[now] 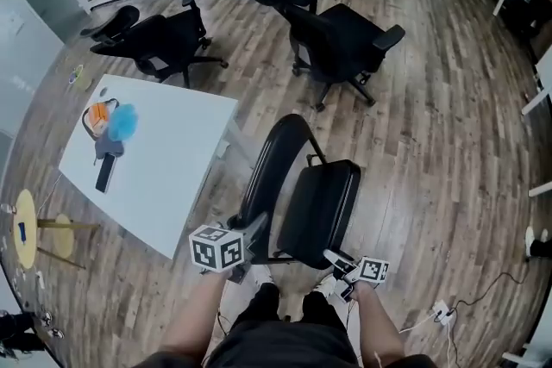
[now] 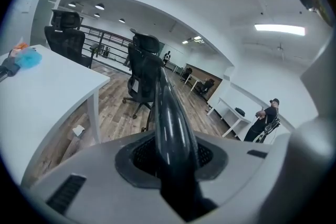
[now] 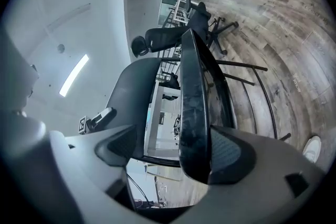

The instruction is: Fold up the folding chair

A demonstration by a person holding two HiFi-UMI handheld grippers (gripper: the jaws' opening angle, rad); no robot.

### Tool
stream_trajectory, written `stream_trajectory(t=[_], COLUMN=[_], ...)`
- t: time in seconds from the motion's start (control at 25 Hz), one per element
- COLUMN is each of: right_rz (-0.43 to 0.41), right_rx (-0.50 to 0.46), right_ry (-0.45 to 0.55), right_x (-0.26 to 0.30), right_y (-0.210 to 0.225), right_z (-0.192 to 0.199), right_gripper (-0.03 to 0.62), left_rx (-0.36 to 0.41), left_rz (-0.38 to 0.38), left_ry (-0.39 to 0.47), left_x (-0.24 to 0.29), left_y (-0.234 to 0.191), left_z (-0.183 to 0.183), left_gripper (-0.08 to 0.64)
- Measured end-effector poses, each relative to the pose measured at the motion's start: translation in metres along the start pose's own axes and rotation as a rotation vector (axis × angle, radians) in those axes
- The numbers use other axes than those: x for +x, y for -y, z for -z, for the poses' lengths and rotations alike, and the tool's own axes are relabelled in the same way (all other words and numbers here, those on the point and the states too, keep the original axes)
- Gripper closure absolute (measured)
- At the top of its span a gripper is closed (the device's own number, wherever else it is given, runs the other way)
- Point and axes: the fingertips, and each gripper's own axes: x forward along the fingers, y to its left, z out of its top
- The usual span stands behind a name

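The black folding chair (image 1: 321, 201) stands on the wood floor just in front of me, its curved backrest (image 1: 278, 158) left of the seat. My left gripper (image 1: 256, 228) is shut on the backrest's glossy edge (image 2: 167, 113), which fills the gap between the jaws of the left gripper (image 2: 170, 157). My right gripper (image 1: 332, 257) is at the seat's near edge. In the right gripper view that seat edge (image 3: 194, 107) lies between the jaws of the right gripper (image 3: 176, 149), against one pad (image 3: 233, 155), with a clear gap to the other.
A white table (image 1: 172, 159) with an orange and blue item stands to the left, and a small round stool (image 1: 39, 233) beyond it. Two black office chairs (image 1: 341, 39) are behind the folding chair. A cable and power strip (image 1: 440, 310) lie at the right. A person (image 2: 265, 119) stands far off.
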Motion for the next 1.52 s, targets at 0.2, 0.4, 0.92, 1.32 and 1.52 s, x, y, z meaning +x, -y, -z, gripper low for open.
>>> stream_trajectory(t=[0.2, 0.4, 0.92, 1.32, 1.52], right_rz=[-0.087, -0.157, -0.139, -0.120, -0.145], right_rx=[-0.012, 0.008, 0.026, 0.027, 0.025], right_ry=[-0.022, -0.062, -0.106, -0.137, -0.161], right_x=[0.059, 0.120, 0.217, 0.283, 0.322], right_y=[-0.050, -0.084, -0.100, -0.102, -0.107], right_z=[0.011, 0.030, 0.057, 0.076, 0.084], right_gripper=[0.190, 0.190, 0.190, 0.191, 0.190], left_rx=[-0.005, 0.005, 0.011, 0.028, 0.009], left_rz=[0.025, 0.023, 0.009, -0.030, -0.010], left_ry=[0.012, 0.016, 0.012, 0.000, 0.002], left_x=[-0.018, -0.034, -0.057, -0.079, -0.087], left_y=[-0.003, -0.005, -0.053, -0.138, -0.182], left_z=[-0.015, -0.023, -0.035, -0.043, -0.048], left_gripper=[0.434, 0.417, 0.417, 0.443, 0.445])
